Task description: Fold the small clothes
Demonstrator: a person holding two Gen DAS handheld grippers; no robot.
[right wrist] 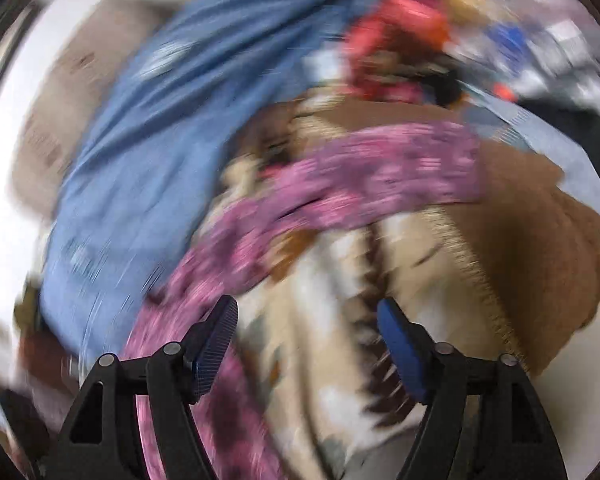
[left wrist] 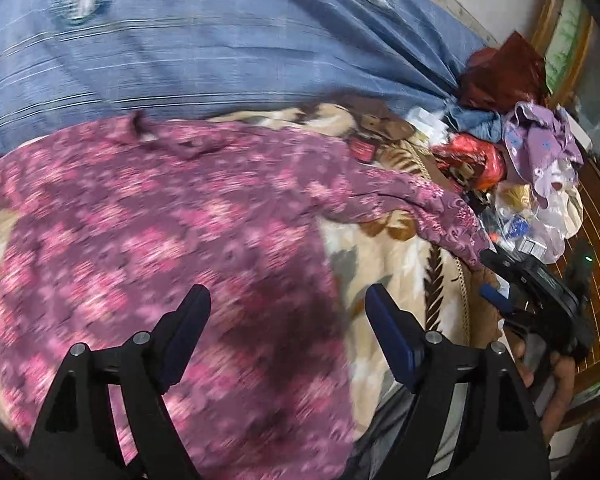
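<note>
A pink and purple flowered garment [left wrist: 152,232] lies spread on a cream and brown blanket [left wrist: 384,264], one sleeve [left wrist: 432,204] reaching to the right. My left gripper [left wrist: 288,300] hovers over its lower middle, open, with nothing between the pads. At the right edge of the left wrist view a hand holds my right gripper [left wrist: 536,292]. The right wrist view is heavily blurred: my right gripper [right wrist: 308,312] is open over the blanket [right wrist: 332,320], with the flowered garment [right wrist: 340,188] and its sleeve just ahead and to the left, apart from the pads.
A blue striped sheet bundle [left wrist: 220,40] lies behind the garment. A heap of clothes and plastic bags [left wrist: 528,156] sits at the right: dark red, lilac, orange. A brown brick-pattern surface [left wrist: 596,248] and a wall lie beyond.
</note>
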